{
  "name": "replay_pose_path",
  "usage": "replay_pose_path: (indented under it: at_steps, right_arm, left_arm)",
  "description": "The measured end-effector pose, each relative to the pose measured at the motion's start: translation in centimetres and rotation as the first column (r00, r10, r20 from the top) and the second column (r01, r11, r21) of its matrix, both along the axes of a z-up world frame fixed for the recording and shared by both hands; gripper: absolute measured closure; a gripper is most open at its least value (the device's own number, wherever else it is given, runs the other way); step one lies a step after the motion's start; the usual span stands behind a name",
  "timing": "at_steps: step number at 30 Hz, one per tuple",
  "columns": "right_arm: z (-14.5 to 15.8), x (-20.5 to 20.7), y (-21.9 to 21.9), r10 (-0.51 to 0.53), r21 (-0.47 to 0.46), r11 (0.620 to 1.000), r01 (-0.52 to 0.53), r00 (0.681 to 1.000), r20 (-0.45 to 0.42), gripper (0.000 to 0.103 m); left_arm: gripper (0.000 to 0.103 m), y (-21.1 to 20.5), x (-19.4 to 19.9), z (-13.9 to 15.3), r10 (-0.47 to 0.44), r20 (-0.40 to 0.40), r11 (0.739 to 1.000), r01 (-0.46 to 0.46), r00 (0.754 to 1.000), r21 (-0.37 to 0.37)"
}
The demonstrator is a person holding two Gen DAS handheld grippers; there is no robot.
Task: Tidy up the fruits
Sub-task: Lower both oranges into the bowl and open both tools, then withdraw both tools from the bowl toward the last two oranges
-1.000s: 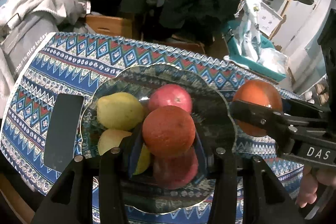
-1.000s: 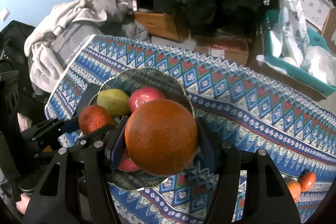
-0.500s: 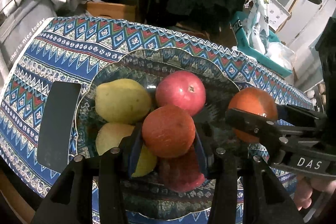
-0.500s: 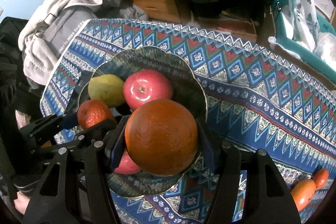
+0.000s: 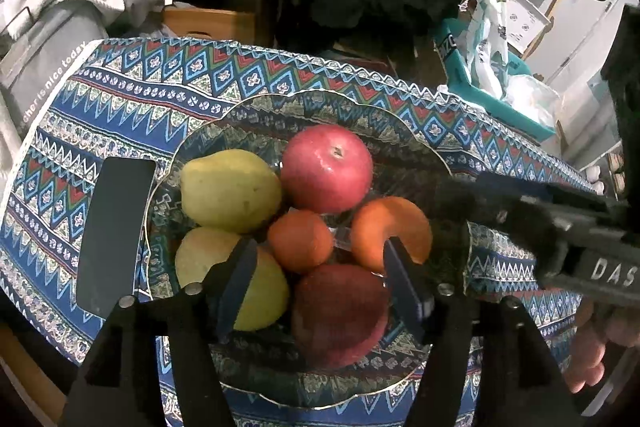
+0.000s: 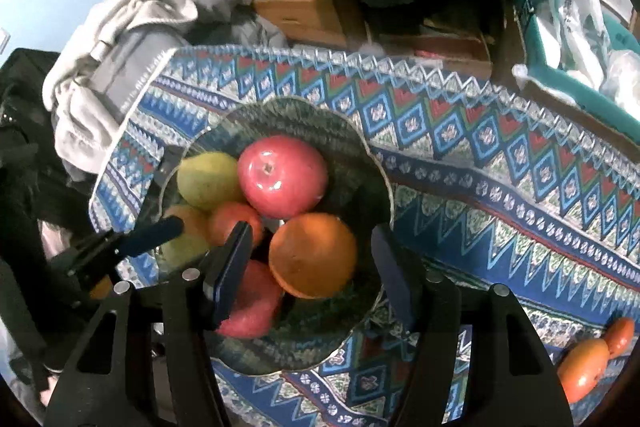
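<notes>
I see left hand-held gripper released over bowl | right hand-held gripper released too | small orange and big orange rest in bowl beside apple, pear | two fruits on tabletop
</notes>
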State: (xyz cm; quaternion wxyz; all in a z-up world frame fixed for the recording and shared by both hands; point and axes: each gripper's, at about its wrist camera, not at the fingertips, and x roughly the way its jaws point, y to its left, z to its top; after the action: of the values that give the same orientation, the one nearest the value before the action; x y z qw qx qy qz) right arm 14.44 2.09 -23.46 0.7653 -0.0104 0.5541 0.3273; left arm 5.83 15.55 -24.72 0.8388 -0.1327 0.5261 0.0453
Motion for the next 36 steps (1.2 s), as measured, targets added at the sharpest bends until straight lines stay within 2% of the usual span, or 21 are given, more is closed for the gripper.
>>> replay_pose_path:
  at_steps: [10,13,19,28,36]
  right_arm:
    - [3.8,-0.9,-2.1,-0.025,-0.048,0.998,0.031,0.992,0.121,0.039]
    - [4.8,-1.2,-3.3,-0.038,-0.064,0.997,0.049,0.986,0.161,0.039]
    - [6.4,-1.8,-5.9,-0.068,-0.089,0.992,0.089,0.973,0.222,0.039]
    - [7.7,-2.8,-10.6,-0.118,-0.124,0.98,0.157,0.953,0.279,0.036]
    - [7.4,-3.2,-15.4,-0.173,-0.154,0.962,0.225,0.94,0.294,0.035]
  left_arm:
    - [0.03,-1.9,-0.8,2.5,-0.026,0.037,0.999,0.025,0.999,0.023]
    - [0.025,-2.8,-0.9,3.7,-0.041,0.062,0.998,0.039,0.997,0.039]
    - [0.024,-4.9,-1.2,5.4,-0.078,0.095,0.995,0.072,0.992,0.063]
    - [0.022,-8.6,-0.9,6.7,-0.133,0.108,0.99,0.127,0.985,0.063]
    - [0.021,-12.4,0.3,6.3,-0.18,0.096,0.983,0.174,0.979,0.061]
